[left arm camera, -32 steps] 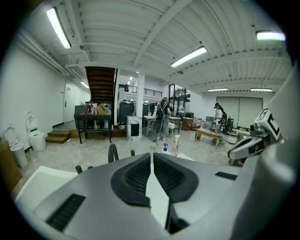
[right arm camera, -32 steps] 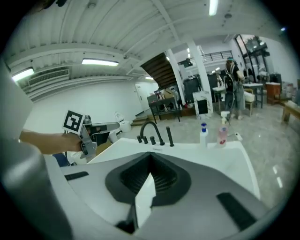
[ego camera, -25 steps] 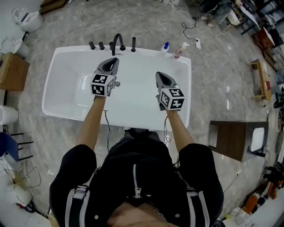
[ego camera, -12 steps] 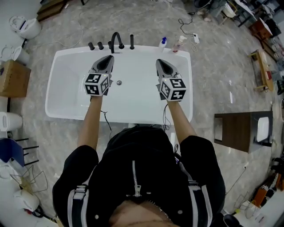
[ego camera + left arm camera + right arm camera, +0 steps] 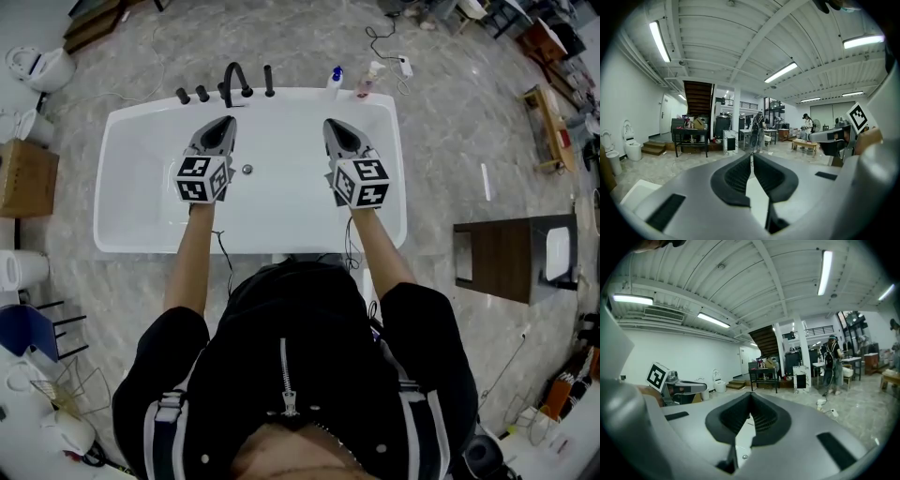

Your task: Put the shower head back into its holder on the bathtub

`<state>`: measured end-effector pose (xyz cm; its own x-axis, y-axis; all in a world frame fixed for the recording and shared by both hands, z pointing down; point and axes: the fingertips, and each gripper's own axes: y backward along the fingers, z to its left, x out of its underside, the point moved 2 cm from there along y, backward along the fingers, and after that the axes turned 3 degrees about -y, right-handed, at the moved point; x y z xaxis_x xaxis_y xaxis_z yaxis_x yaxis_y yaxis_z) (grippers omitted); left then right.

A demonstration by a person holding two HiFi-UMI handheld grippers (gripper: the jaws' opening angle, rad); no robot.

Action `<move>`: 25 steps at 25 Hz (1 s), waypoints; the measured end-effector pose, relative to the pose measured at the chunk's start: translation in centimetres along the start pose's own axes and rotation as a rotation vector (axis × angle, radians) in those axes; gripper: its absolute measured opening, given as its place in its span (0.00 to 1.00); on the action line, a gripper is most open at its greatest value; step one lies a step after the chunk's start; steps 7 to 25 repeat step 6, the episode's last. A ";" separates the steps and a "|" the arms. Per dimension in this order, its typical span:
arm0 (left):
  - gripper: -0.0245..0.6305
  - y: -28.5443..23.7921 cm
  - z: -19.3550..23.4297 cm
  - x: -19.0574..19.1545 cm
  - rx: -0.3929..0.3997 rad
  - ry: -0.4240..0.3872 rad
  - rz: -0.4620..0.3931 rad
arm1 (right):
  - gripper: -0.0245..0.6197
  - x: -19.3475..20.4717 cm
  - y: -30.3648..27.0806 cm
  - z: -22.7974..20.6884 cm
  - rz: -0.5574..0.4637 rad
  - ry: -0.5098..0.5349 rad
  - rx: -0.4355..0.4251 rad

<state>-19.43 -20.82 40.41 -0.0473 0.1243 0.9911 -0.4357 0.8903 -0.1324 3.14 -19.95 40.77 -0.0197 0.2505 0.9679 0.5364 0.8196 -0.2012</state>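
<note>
left tool [image 5: 225, 122] and right tool [image 5: 330, 125] are both pinched narrow, jaws together with nothing between them, side by side above the white bathtub [image 5: 253, 246]. at 1 o'clock from the left tool, the black shower head [image 5: 269, 81] stands upright on the far rim, just right of the curved spout [image 5: 234, 80]. a blue-capped bottle [image 5: 335, 77] stands at 12 o'clock from the right tool.

A blue-capped bottle [image 5: 335, 78] is standing beside a pink bottle [image 5: 367, 81]. A dark cabinet [image 5: 502, 262] is sitting on the marble floor [image 5: 450, 141].
</note>
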 end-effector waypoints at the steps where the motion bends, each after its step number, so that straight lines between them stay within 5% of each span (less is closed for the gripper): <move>1: 0.10 0.0 0.0 0.1 0.002 0.001 0.001 | 0.05 0.1 0.0 -0.1 0.002 -0.001 0.001; 25: 0.10 0.2 0.1 0.6 0.003 0.016 0.008 | 0.05 0.5 0.1 0.0 0.004 -0.006 0.005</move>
